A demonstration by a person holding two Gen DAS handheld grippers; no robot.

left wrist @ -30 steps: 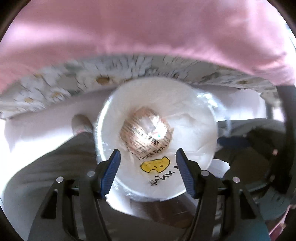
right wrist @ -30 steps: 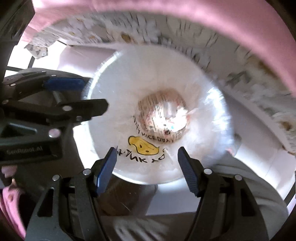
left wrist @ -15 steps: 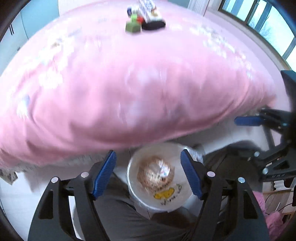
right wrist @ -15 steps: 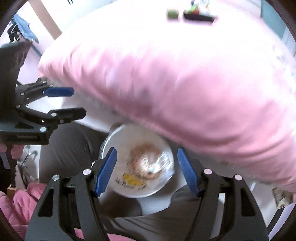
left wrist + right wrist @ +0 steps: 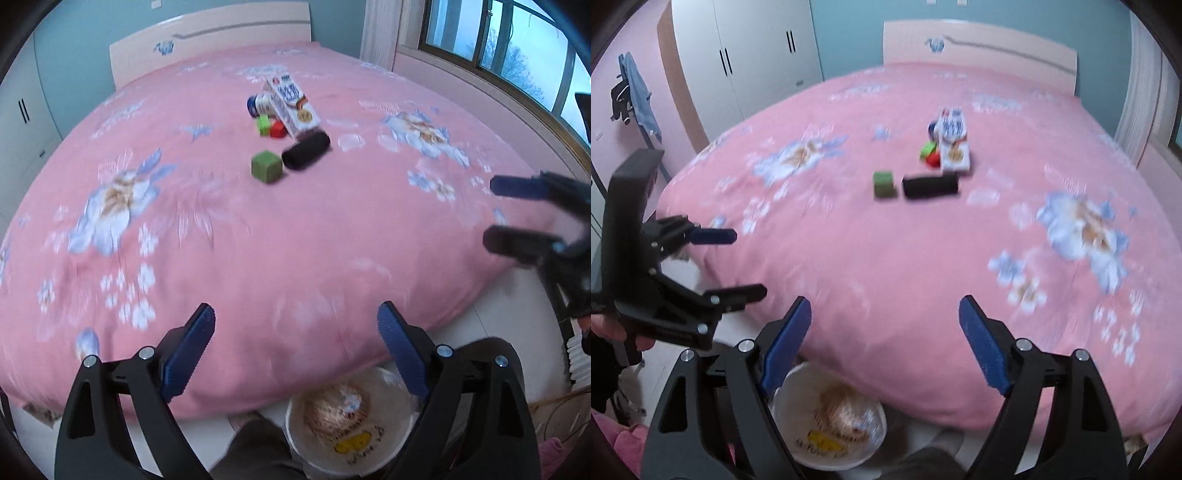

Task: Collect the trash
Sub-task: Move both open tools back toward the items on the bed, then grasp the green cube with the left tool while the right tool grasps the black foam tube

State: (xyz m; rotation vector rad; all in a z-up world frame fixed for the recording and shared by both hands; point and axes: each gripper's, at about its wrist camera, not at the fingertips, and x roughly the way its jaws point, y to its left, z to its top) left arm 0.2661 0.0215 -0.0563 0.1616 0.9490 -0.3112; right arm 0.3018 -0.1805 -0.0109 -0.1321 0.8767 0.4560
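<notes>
A cluster of trash lies on the pink bed [image 5: 221, 240]: a milk carton [image 5: 293, 105], a green cube [image 5: 266, 167], a black roll [image 5: 306, 150], a small red piece [image 5: 277, 130], a bright green piece [image 5: 263, 123] and a blue-white cup [image 5: 258, 103]. In the right wrist view the carton [image 5: 955, 146], cube [image 5: 883, 184] and roll [image 5: 930, 186] show too. A white bin [image 5: 351, 424] with crumpled paper stands on the floor at the bed's foot, also in the right wrist view [image 5: 829, 417]. My left gripper [image 5: 295, 354] and right gripper [image 5: 884, 343] are open, empty, above the bin.
A headboard [image 5: 979, 40] and white wardrobe [image 5: 750, 55] stand at the back. A window [image 5: 498, 48] is at the right. Clothes hang on a rack [image 5: 633, 92] at the left. The person's grey-trousered leg [image 5: 255, 450] is beside the bin.
Both grippers have risen from close over the bin and tilted up, so the bed top and the trash cluster have come into view. Both stay open.
</notes>
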